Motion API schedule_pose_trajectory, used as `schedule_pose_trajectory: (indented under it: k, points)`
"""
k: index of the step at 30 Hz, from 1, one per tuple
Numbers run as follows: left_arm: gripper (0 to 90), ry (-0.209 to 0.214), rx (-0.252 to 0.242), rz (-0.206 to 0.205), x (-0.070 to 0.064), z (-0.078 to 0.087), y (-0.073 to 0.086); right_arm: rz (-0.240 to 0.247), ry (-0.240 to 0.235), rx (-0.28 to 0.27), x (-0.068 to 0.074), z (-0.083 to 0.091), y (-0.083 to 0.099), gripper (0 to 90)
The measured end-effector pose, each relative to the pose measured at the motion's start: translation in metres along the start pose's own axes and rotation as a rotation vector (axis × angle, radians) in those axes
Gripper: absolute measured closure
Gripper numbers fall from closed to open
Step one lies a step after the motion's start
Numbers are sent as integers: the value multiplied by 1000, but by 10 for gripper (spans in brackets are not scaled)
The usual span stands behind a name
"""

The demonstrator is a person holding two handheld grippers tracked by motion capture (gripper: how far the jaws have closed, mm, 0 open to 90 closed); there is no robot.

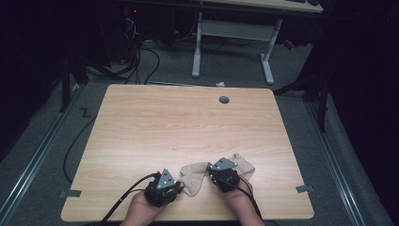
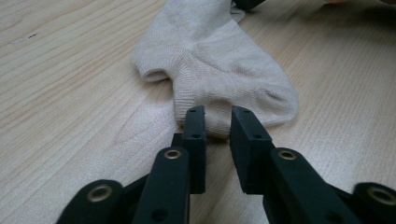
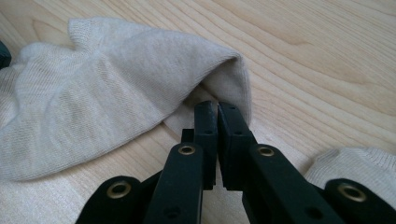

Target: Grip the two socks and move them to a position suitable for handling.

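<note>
A beige knitted sock is seen lying flat at the near edge of the wooden counter, its long axis running left to right between both hands. The fabric is soft and finely ribbed. At the left, the left hand-held gripper is held narrowly parted – its jaws just at the sock's rounded end. At the right, the right hand-held gripper is closed on a raised fold of the sock.
</note>
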State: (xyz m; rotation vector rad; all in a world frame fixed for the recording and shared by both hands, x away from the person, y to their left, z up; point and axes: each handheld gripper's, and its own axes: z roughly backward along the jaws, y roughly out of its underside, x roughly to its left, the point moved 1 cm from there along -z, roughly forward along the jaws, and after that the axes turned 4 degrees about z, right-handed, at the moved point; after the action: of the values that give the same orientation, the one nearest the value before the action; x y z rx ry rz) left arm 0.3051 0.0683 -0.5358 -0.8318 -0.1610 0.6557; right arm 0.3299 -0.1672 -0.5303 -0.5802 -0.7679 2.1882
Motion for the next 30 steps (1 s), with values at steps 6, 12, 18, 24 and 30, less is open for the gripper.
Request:
schedule_pose_trajectory:
  k: [6, 12, 18, 24, 30]
  points:
    - [899, 7, 0, 11, 1, 0, 0, -1, -12, -4, 4, 0, 0, 876]
    - [900, 1, -26, 12, 2, 4, -2, 12, -28, -5, 8, 1, 0, 876]
    - [899, -11, -25, 24, 8, 6, -1, 21, -64, -11, 15, 2, -1, 874]
    - [882, -50, -18, 50, 16, 5, 1, 60, -134, -16, 34, 4, -5, 875]
    - [849, -88, -36, 126, 29, 6, 2, 83, -155, -79, 44, 18, -13, 870]
